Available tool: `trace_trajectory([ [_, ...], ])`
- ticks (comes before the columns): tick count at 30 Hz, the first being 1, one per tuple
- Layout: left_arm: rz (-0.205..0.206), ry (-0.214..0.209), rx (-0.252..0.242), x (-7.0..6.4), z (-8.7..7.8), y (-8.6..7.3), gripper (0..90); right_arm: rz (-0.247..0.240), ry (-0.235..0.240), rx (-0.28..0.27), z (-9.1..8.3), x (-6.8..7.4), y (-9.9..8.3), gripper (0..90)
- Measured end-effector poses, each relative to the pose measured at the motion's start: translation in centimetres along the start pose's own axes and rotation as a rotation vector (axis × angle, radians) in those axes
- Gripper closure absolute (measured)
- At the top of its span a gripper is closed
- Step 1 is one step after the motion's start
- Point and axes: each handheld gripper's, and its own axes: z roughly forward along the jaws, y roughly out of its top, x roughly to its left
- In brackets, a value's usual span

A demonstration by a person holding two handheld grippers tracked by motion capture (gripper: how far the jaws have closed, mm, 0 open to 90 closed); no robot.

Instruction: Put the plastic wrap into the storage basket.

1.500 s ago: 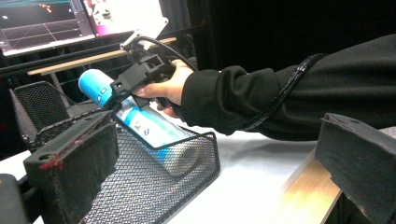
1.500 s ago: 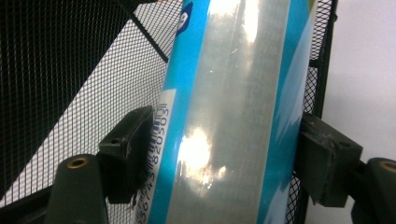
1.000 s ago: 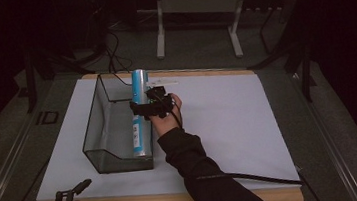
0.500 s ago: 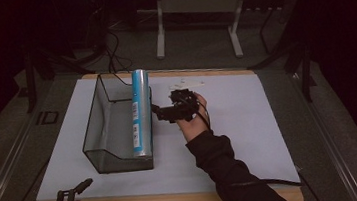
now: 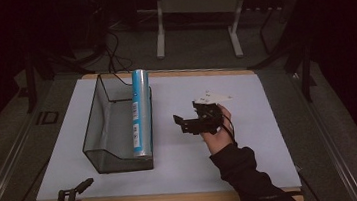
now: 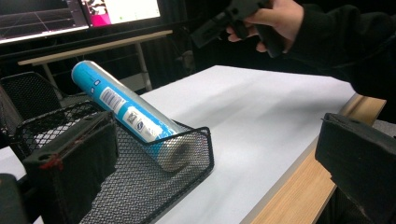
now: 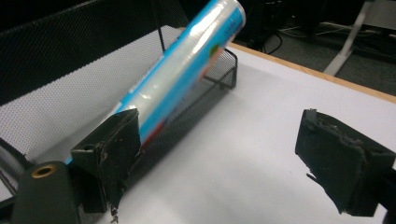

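A black wire-mesh basket (image 5: pixel 101 139) stands on the white table cover (image 5: pixel 249 123), toward the left of the board in the high view. Its single content is a blue cylindrical roll (image 5: pixel 140 112), which lies lengthwise along the basket's right-hand side. The roll is tilted: its near end sits low inside the basket, against the front mesh wall, while its far end rises above the rim and projects past the back edge. In the left gripper view the roll (image 6: pixel 128 116) appears as a glossy tube with a bright blue body, a white printed label band carrying a barcode and small symbols, and a pale, clear-wrapped lower end seen through the mesh (image 6: pixel 187 158). In the right gripper view the roll (image 7: pixel 187 65) reflects light along its length, and a patch of red and green print shows on its side.

The right gripper (image 5: pixel 185 123), held in a hand (image 5: pixel 216 124) to the right of the basket, is well clear of the roll; its jaws stand wide apart and hold nothing. The left gripper (image 5: pixel 87 200) sits at the near edge of the table, its jaws likewise spread and empty.
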Motion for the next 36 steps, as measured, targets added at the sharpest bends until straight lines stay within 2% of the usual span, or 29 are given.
trace_trajectory([
  [8, -0.002, -0.004, 0.001, 0.0, 0.0, 0.0, 0.2, 0.008, -0.017, 0.028, -2.0, -1.4, -2.0, 14.0],
  [23, 0.001, -0.006, 0.005, -0.1, 0.1, 0.0, 0.2, 0.008, -0.05, 0.036, -5.1, -2.2, -6.2, 14.3],
  [28, 0.0, -0.008, 0.006, -0.1, 0.1, 0.0, 0.2, 0.011, -0.069, 0.046, -5.8, -2.7, -7.3, 14.3],
  [36, 0.001, -0.013, 0.012, 0.0, 0.2, -0.1, 0.2, -0.027, -0.102, 0.026, -6.1, -3.2, -8.5, 15.4],
])
